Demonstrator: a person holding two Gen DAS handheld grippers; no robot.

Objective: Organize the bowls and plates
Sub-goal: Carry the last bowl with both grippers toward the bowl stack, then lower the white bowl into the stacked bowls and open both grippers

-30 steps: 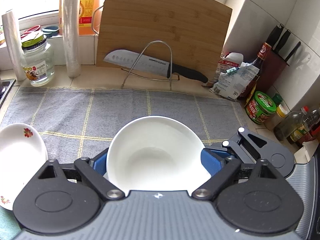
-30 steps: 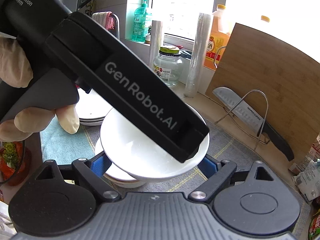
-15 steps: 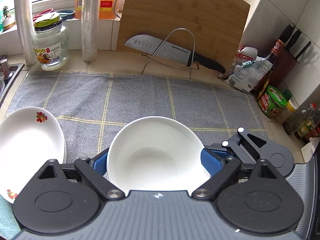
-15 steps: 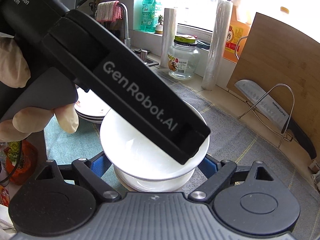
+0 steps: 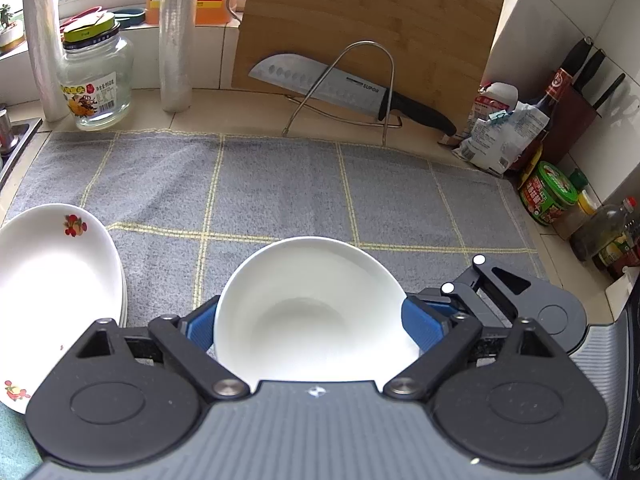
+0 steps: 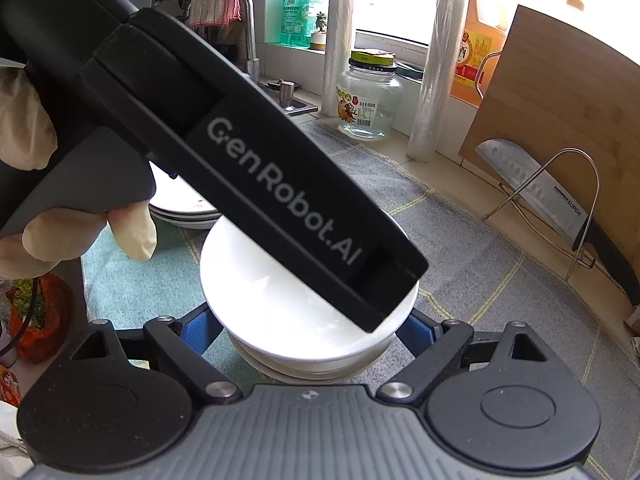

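Looking down the left gripper [image 5: 316, 320], I see its blue pads pinching one white bowl [image 5: 312, 280] by opposite sides of the rim. The right gripper [image 6: 304, 328] clamps the same bowl from another side, with a blue pad against each flank. The bowl is round, so it has no long axis to report. Its mouth faces up, and it sits close to level, hanging low over the near part of the grey checked mat [image 5: 280, 184]. In the right wrist view a second bowl [image 6: 304, 372] sits directly beneath it, also mouth up, with only its rim showing. I cannot tell whether the two touch. That makes two bowls that I can count. To the left lies a stack of plates [image 5: 52, 280] with small fruit prints. I can make out at least two rims, but not the exact number. A gloved hand [image 6: 24, 128] grips the handle of the left gripper, whose black body crosses over the bowl in the right wrist view. Along the back of the counter I count one cutting board [image 5: 360, 12], one knife [image 5: 320, 84] lying across one wire rack [image 5: 390, 80], one glass jar [image 5: 96, 80] and two rolls of film [image 5: 176, 32].
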